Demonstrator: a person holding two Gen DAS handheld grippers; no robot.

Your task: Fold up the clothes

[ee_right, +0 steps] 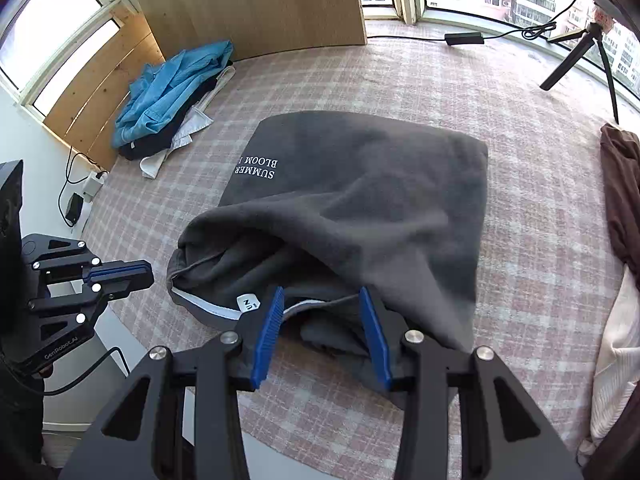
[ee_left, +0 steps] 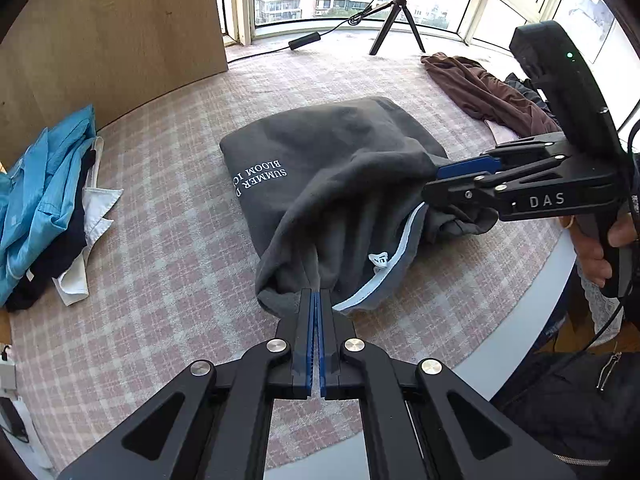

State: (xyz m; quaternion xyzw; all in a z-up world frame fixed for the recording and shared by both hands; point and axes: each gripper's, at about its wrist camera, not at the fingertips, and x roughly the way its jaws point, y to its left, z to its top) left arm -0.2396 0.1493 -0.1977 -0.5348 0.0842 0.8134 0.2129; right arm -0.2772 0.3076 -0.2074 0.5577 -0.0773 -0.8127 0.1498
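Dark grey sweatshirt [ee_left: 340, 152] [ee_right: 360, 184] is lying mid-bench on the pink plaid cover of the bench [ee_left: 160, 320] [ee_right: 540, 240], with white print reading "SUMMER / BLOOM" facing up on the far part. Its near part is doubled over toward the neck. The neck opening is showing pale blue-white trim and a small white label [ee_left: 378, 260] [ee_right: 248, 303].

Left gripper [ee_left: 316, 300] [ee_right: 150, 274] is sitting at the near edge of the sweatshirt with its blue pads pressed together. In the left wrist view, folds are running right up to its tips. In the right wrist view, the tips are looking just beside the cloth edge, so can't tell if it is actually pinching fabric.

Right gripper [ee_right: 320, 294] [ee_left: 432, 182] is standing spread, fingers apart, straddling the neck area with bunched grey fabric lying between the pads, not clamped. The person's right hand [ee_left: 600, 248] is wrapping the handle.

Blue clothes pile [ee_left: 44, 200] [ee_right: 172, 84], stacked over dark and white pieces, is lying at the far left by the wood panel, well apart from the sweatshirt. Brown garment [ee_left: 480, 92] [ee_right: 620, 184] is lying crumpled at the right side of the bench. Black tripod [ee_left: 394, 20] [ee_right: 600, 56] is standing by the windows beyond the bench.
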